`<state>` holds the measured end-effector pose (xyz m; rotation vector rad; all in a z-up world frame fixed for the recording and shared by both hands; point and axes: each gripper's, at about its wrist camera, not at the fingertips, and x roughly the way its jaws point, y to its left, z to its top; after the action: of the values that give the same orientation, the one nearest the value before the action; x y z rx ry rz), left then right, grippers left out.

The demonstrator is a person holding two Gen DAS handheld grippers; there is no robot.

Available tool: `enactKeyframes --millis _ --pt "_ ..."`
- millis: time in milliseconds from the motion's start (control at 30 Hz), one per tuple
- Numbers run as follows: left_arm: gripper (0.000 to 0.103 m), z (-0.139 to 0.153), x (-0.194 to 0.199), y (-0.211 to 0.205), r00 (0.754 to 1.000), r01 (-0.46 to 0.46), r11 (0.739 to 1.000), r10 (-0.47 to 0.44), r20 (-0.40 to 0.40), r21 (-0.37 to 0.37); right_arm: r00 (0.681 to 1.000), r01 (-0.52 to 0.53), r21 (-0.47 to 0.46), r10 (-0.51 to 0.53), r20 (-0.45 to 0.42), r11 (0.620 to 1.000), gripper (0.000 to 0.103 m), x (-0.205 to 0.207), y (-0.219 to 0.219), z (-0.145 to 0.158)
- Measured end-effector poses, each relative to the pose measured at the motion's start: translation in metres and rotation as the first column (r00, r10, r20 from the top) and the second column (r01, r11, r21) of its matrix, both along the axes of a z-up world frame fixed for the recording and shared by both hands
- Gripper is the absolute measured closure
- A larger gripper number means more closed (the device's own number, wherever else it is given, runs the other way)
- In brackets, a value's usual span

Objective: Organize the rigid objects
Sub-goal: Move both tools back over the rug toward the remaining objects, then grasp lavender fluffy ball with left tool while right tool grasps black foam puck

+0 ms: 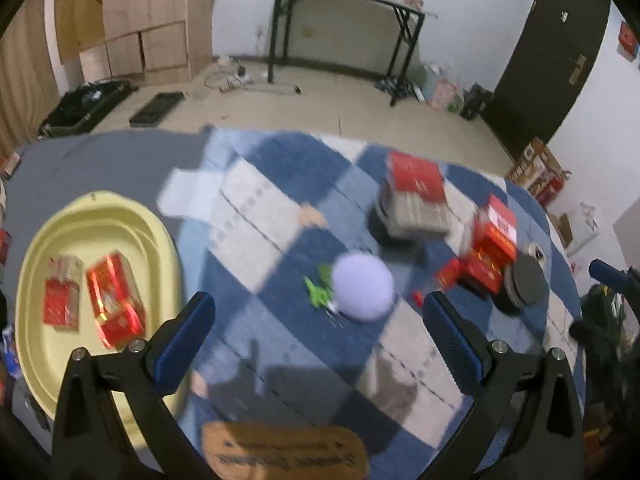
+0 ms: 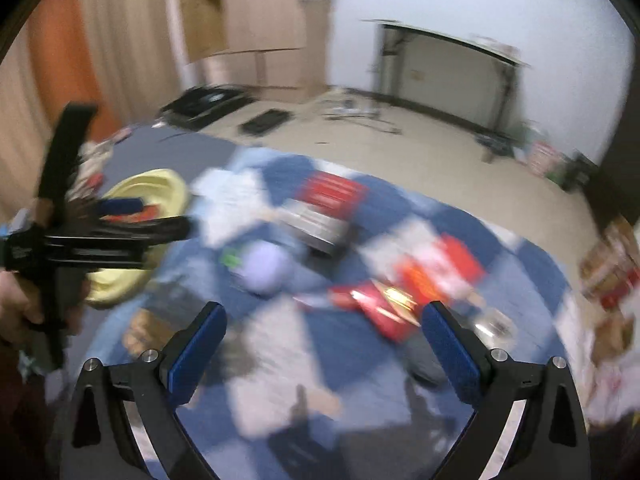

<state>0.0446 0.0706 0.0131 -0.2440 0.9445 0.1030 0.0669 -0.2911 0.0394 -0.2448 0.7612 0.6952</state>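
Both our grippers, left (image 1: 318, 322) and right (image 2: 322, 332), gape empty; ahead, red boxes (image 1: 486, 254) look light and stiff: pinch flat sides.

My right gripper (image 2: 322, 346) hangs with its blue-padded jaws wide apart, nothing between them, over the blue-and-white checked cloth (image 2: 344, 332). Just beyond my right jaw lie blurred red cardboard boxes (image 2: 404, 300). Ahead of my left jaw sits a pale lilac ball (image 2: 266, 268). Far left, a hand (image 2: 20, 304) holds my left gripper (image 2: 120, 216) over a pale yellow plastic tray (image 2: 160, 188).
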Motion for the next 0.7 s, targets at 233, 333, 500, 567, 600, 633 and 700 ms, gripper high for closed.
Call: enactKeyframes --millis 233,333,500,567,600,633,700 --pt "0.000 -0.033 0.007 -0.017 0.999 -0.026 0.999 0.025 -0.034 -0.022 0.986 0.149 -0.006 -0.149 -0.074 0.989 0.004 0.021 -0.073 -0.039" --pt "0.000 -0.046 0.011 -0.020 0.996 -0.043 0.999 0.042 -0.075 -0.015 0.987 0.153 -0.010 -0.153 -0.049 0.988 0.004 0.028 -0.081 -0.037" --pt "0.000 -0.051 0.013 -0.032 0.998 0.011 1.000 -0.012 -0.058 -0.013 0.994 0.078 -0.012 -0.079 -0.075 0.997 0.004 0.041 -0.072 -0.051" --pt "0.000 -0.056 0.015 -0.036 0.998 0.030 1.000 -0.030 -0.054 0.004 0.994 0.055 -0.009 -0.056 -0.095 0.998 0.005 0.045 -0.067 -0.056" --pt "0.000 -0.060 0.016 -0.037 0.998 0.031 1.000 -0.030 -0.058 0.005 0.994 0.045 -0.011 -0.046 -0.097 0.999 0.005 0.047 -0.063 -0.060" --pt "0.000 -0.063 0.017 -0.037 0.998 0.025 1.000 -0.025 -0.065 -0.001 0.994 0.039 -0.022 -0.041 -0.098 0.999 0.005 0.049 -0.058 -0.064" --pt "0.000 -0.070 0.019 -0.038 0.997 0.023 1.000 -0.025 -0.076 -0.020 0.994 0.031 -0.039 -0.035 -0.107 0.999 0.005 0.056 -0.050 -0.074"
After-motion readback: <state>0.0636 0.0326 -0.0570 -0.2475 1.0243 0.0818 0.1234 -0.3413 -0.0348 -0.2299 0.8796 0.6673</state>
